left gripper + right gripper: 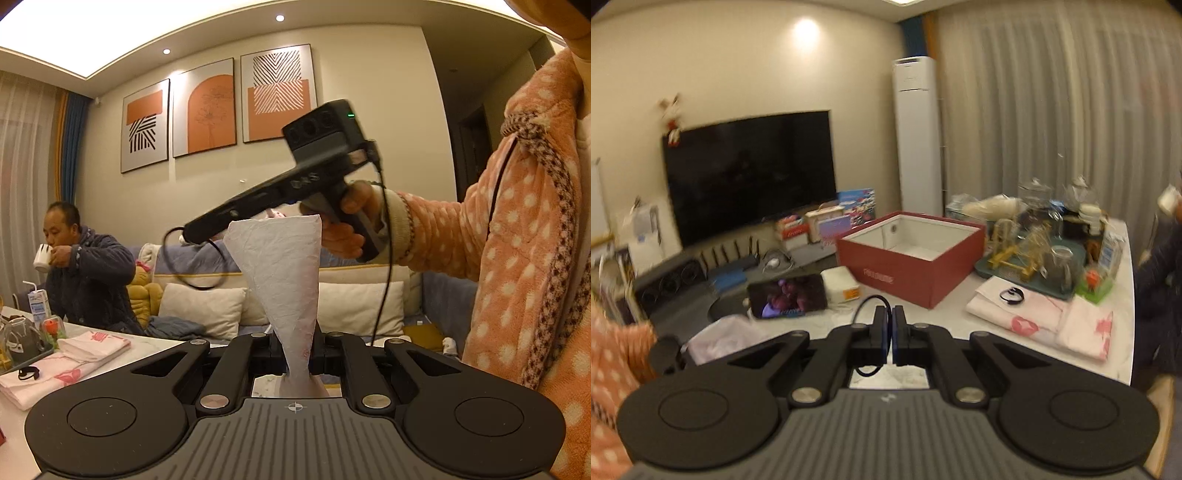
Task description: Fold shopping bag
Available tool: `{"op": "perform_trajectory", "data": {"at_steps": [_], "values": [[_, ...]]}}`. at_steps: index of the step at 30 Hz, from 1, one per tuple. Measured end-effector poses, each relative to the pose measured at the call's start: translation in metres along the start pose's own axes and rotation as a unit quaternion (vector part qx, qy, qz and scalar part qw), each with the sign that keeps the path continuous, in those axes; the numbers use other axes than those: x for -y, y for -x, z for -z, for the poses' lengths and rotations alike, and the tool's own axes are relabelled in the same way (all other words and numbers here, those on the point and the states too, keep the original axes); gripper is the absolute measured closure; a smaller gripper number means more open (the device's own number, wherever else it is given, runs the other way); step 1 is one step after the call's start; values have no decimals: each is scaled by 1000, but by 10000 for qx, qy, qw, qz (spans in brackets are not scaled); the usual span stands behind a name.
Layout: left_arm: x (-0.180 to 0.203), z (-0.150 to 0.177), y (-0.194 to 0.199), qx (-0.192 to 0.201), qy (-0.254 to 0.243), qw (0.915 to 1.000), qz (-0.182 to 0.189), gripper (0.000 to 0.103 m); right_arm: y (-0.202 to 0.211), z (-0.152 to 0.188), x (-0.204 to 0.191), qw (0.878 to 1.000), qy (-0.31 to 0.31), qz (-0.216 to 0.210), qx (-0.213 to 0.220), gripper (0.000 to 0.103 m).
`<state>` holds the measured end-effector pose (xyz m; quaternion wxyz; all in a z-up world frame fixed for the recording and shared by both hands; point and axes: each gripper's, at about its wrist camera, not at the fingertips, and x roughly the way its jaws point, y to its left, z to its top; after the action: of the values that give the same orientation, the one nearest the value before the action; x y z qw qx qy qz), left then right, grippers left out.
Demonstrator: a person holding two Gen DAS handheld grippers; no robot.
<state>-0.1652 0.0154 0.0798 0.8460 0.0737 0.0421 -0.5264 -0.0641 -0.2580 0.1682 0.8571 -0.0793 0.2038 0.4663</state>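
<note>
Left wrist view faces the sofa wall, right wrist view the television; both catch the white table edge

Beige walls, three framed prints above a sofa, curtained window.

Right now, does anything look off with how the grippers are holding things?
Yes. The right gripper is shut on a dark cable loop, not on the shopping bag, which only the left gripper pinches, sticking up as a crumpled cone.

White table, red box, phone, folded pink bags, green tray.
</note>
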Motion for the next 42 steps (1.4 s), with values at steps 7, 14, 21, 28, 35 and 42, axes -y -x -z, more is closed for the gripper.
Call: {"op": "perform_trajectory", "data": {"at_steps": [7, 14, 21, 28, 35, 42], "values": [[-18, 6, -13, -452, 461, 9974, -333, 94, 3, -1, -21, 9990, 228, -371, 81, 102], [-28, 10, -27, -895, 675, 9926, -472, 94, -2, 1, -51, 9917, 984, -787, -261, 102], [-28, 8, -49, -1497, 398, 9850, -762, 94, -23, 5, -74, 9823, 1539, -717, -796, 102], [-44, 9, -47, -1327, 917, 9830, -877, 94, -29, 10, -83, 9753, 1866, -741, -920, 102], [-77, 39, -37, -476, 2585, 9631, -584, 94, -28, 25, -101, 9609, 2641, -90, -826, 102], [-88, 58, -45, -271, 3308, 9415, -580, 94, -20, 19, -100, 9686, 2403, -317, -549, 102]]}}
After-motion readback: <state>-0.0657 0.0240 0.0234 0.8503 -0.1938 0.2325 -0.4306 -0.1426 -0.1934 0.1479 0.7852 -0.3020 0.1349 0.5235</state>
